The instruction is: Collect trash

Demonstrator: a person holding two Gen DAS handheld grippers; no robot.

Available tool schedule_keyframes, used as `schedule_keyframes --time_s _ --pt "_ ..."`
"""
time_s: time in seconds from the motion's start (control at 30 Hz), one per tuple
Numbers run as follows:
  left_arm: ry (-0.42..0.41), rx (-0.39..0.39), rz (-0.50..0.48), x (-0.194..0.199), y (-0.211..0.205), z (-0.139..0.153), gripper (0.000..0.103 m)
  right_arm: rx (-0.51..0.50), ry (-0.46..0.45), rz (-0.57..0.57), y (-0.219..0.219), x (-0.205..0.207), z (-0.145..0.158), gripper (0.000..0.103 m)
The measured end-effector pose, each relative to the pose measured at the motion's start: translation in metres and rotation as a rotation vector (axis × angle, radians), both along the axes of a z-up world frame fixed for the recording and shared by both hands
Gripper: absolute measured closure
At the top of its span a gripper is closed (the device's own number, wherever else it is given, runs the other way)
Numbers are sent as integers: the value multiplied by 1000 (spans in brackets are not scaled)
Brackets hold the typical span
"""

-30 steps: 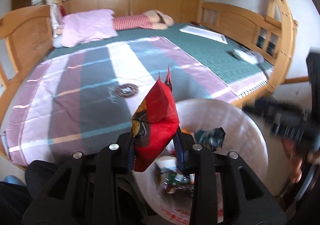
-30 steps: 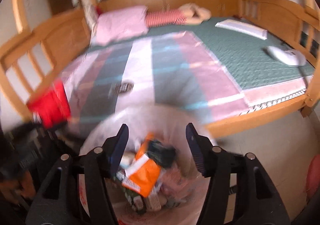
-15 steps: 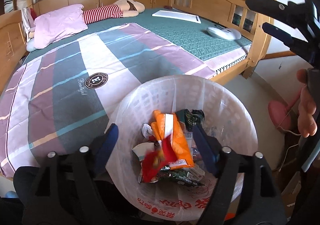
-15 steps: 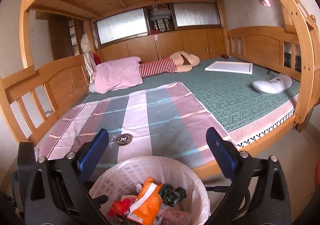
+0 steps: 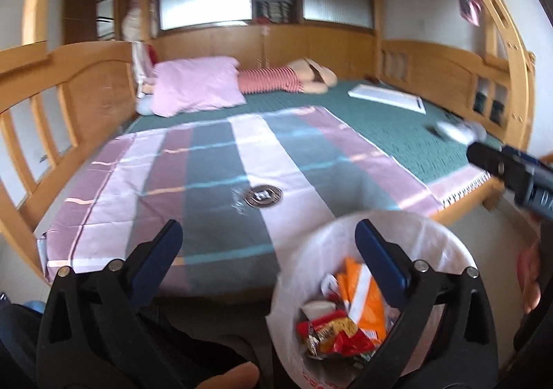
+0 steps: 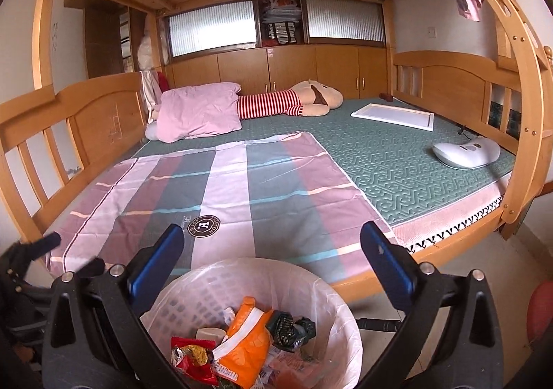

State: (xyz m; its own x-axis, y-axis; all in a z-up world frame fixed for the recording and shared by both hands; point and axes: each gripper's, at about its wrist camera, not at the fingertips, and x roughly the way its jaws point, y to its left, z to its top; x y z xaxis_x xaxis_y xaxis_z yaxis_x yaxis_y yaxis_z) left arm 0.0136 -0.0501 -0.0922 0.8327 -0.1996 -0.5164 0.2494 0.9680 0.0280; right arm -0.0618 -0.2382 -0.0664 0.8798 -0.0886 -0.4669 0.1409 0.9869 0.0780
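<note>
A white plastic trash basket (image 6: 311, 285) lined with a clear bag stands on the floor by the bed; it also shows in the left wrist view (image 5: 446, 247). Inside lie a red snack wrapper (image 6: 191, 359), an orange and white packet (image 6: 243, 347) and a dark crumpled wrapper (image 6: 290, 325). The red wrapper (image 5: 331, 330) and orange packet (image 5: 364, 295) show in the left wrist view too. My left gripper (image 5: 266, 240) is open and empty, above the bed edge and left of the basket. My right gripper (image 6: 271, 244) is open and empty above the basket.
A wooden bunk bed (image 6: 86, 105) holds a striped pink and grey sheet (image 6: 224, 195), a pink pillow (image 6: 198, 111), a plush toy in red stripes (image 6: 293, 102), a white board (image 6: 394, 116) and a white device (image 6: 466, 154). A pink object (image 6: 541, 309) sits on the floor at right.
My left gripper opened and dropped the red wrapper into the basket, then tilted up and moved left. My right gripper opened wide and rose above the basket.
</note>
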Motion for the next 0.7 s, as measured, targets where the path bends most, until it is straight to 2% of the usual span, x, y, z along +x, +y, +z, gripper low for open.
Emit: schedule_keyframes --time_s 0.4,0.7 --pt "-13 -67 109 2 26 9 4 -116 22 49 22 5 -1 3" --pt "-18 -58 114 2 26 10 4 -140 39 65 29 8 -5 3"
